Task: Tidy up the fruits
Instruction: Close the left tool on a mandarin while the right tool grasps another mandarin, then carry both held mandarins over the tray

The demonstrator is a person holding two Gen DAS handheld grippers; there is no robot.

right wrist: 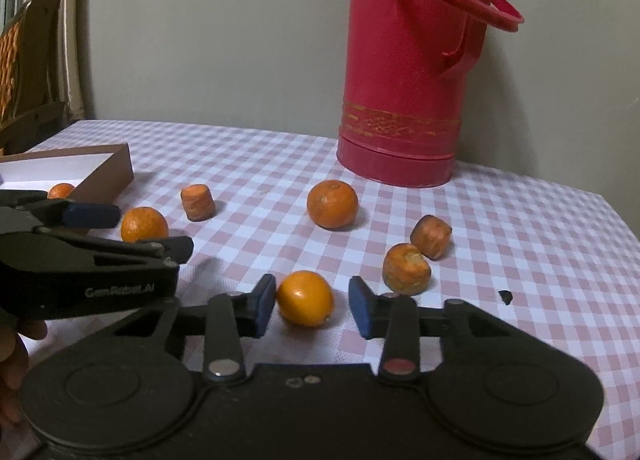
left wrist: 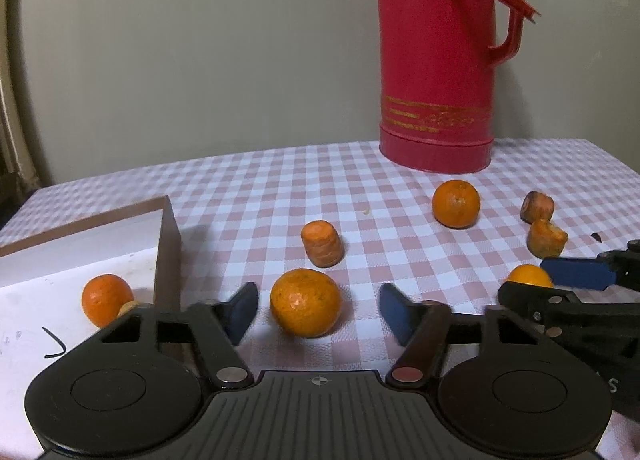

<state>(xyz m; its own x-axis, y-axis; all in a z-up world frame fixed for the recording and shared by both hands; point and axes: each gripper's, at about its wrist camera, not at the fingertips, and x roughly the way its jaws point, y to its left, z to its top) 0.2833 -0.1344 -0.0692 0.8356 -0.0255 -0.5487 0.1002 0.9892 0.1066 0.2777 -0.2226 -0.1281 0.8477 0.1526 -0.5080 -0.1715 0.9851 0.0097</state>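
I have both claws angled down over the checked bench [left wrist: 280, 180], side by side: the left claw [left wrist: 318, 314] straddles an orange [left wrist: 305, 303] with gaps at both pads. The right claw [right wrist: 312, 306] brackets a smaller orange [right wrist: 305, 298], left pad touching, right pad clear. The box [left wrist: 168, 244] edge sits just left; open cloth lies ahead.

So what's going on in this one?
A person works two handheld grippers over a checked tablecloth. The left gripper straddles one orange, the right gripper another orange, jaws not yet pressing. One small orange sits in the box; another orange and carrot chunks lie loose.
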